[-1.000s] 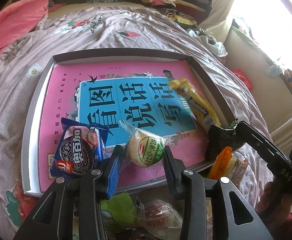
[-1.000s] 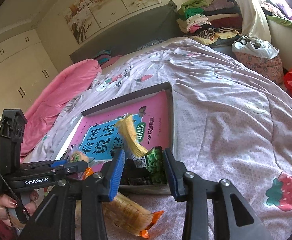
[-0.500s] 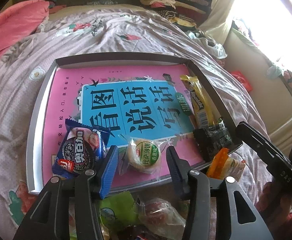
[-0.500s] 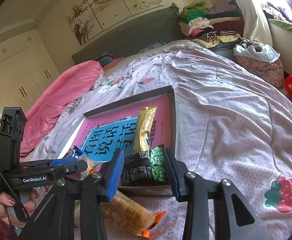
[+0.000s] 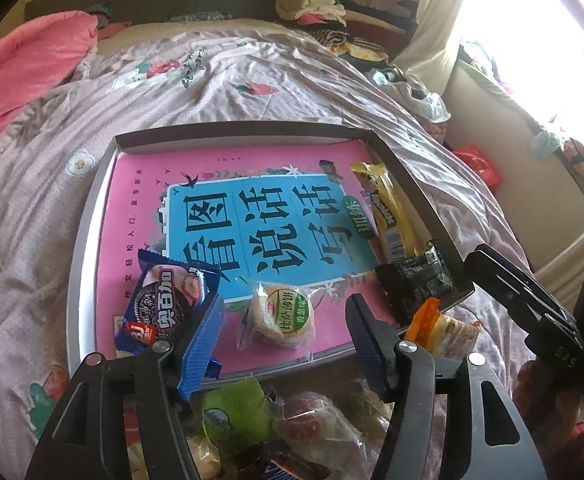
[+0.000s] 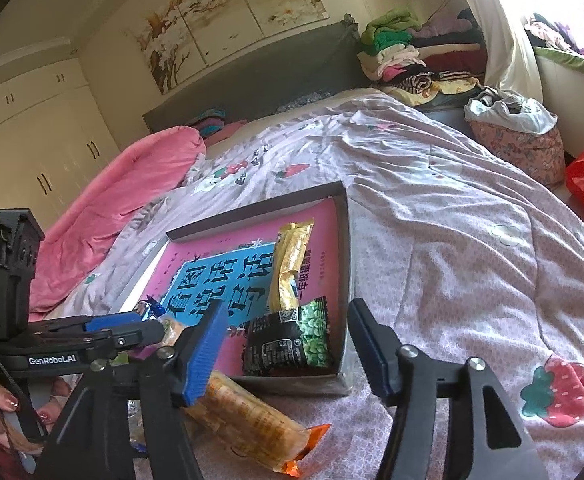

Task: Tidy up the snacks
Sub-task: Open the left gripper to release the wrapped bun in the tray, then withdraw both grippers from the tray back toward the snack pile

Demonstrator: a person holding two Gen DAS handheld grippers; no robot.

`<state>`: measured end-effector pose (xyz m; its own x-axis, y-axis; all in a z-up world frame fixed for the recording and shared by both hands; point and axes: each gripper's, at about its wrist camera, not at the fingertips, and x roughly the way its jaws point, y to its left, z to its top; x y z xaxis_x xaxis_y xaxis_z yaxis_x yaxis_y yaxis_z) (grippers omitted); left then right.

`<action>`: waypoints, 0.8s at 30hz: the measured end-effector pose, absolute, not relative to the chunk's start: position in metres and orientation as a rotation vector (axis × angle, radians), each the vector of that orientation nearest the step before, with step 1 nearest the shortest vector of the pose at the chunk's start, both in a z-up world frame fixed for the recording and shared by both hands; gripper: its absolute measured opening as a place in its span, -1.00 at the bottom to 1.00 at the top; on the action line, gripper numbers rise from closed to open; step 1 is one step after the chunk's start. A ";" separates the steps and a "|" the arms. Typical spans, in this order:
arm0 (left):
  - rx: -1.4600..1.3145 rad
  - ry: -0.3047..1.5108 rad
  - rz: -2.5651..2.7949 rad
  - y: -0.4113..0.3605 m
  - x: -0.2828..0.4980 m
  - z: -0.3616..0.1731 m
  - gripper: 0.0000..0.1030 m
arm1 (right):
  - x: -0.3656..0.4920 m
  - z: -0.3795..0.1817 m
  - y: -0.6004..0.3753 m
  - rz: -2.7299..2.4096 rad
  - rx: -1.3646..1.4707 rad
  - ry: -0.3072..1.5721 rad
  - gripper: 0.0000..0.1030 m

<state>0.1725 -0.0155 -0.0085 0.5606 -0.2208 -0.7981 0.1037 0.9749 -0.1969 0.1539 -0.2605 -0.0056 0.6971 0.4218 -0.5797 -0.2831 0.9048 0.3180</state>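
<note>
Ahead of both tongs, one shallow tray (image 5: 92, 216) holds four snacks. The round biscuit (image 5: 283, 314) lies free between the left tongs (image 5: 284, 330), which are opening. The pea packet (image 6: 292, 338) lies free between the right tongs (image 6: 286, 346), also opening.

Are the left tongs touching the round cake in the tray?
Apart. The left wrist view shows the opening left tongs with pink cover visible between each pad and the round cake.

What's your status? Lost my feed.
Left gripper, right gripper opening, empty. Round cake, pea packet in tray. Nothing in the way.
</note>
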 end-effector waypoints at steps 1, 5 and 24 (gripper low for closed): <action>-0.133 0.956 -0.189 -0.015 0.172 -0.008 0.28 | 0.154 -0.006 -0.261 0.395 0.210 0.695 0.22; -0.141 0.946 -0.166 -0.011 0.170 -0.005 0.45 | 0.152 -0.003 -0.260 0.391 0.201 0.686 0.26; -0.209 0.881 -0.113 0.023 0.155 0.017 0.49 | 0.147 0.001 -0.262 0.370 0.188 0.664 0.40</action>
<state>0.1548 0.0230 0.0175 0.6322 -0.1841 -0.7526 0.0125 0.9737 -0.2276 0.1472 -0.2619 0.0011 0.7256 0.3923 -0.5654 -0.2738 0.9183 0.2858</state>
